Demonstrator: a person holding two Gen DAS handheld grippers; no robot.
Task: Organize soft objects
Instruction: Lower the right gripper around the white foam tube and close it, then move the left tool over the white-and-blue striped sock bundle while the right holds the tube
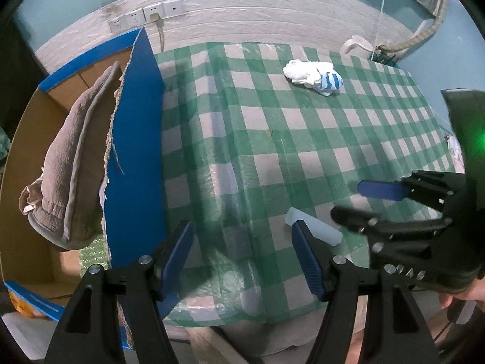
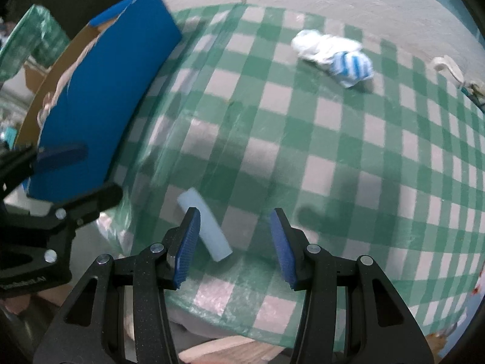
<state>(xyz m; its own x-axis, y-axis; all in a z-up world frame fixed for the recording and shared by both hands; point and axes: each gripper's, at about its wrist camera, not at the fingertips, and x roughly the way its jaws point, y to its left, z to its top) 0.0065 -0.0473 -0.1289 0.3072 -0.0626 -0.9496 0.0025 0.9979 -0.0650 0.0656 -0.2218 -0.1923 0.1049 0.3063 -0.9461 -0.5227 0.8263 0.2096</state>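
A pale white foam block [image 2: 206, 227] lies near the front edge of the green checked table [image 2: 303, 139]; the same block [image 1: 315, 227] shows in the left wrist view. My right gripper [image 2: 235, 239] hangs open just above it, with the left finger over the block and nothing pressed. My left gripper [image 1: 242, 251] is open over bare cloth beside a blue cardboard box [image 1: 133, 157]. A brown-grey towel [image 1: 72, 163] is draped inside that box. A white and blue-striped cloth bundle [image 1: 315, 77] lies far back on the table, also the bundle [image 2: 336, 56] in the right wrist view.
The blue box [image 2: 103, 100] stands at the table's left edge with its tall flap up. Wall sockets [image 1: 145, 16] and a cable sit behind the table. A white object [image 1: 354, 44] rests at the far right corner. The right gripper's body [image 1: 424, 212] is close to my left gripper.
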